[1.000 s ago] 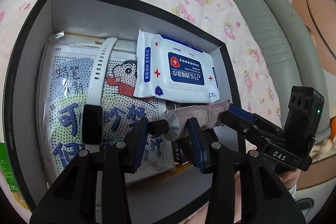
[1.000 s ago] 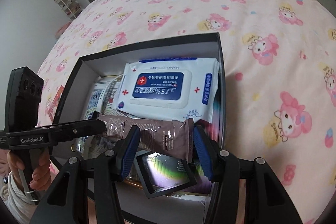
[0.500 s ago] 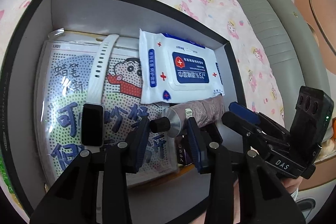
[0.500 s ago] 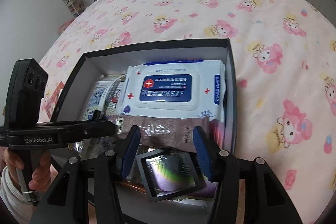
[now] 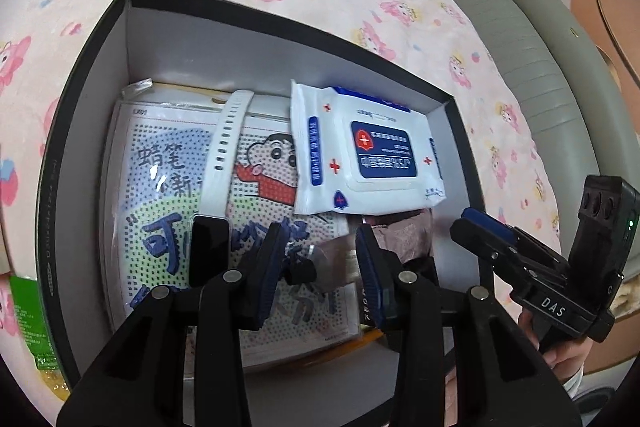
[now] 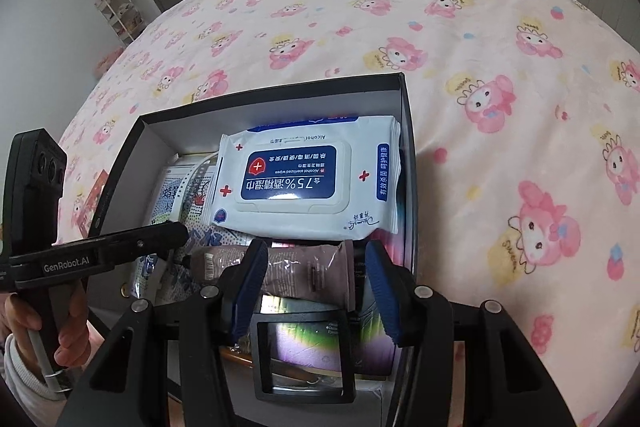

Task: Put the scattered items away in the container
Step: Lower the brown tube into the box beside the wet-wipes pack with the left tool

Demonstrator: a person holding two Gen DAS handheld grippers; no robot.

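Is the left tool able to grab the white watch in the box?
Probably yes. The white watch lies on top of the cartoon packet with nothing over it, just left of the open left tool, inside the box.

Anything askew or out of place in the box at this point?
Mostly tidy. The white wipes pack sits tilted, overlapping the cartoon-printed packet, and the brown tube lies crosswise over other items in the black box.

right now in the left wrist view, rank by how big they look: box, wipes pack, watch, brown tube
1. box
2. wipes pack
3. watch, long but thin
4. brown tube, partly hidden behind the left gripper, so its rank is unsure
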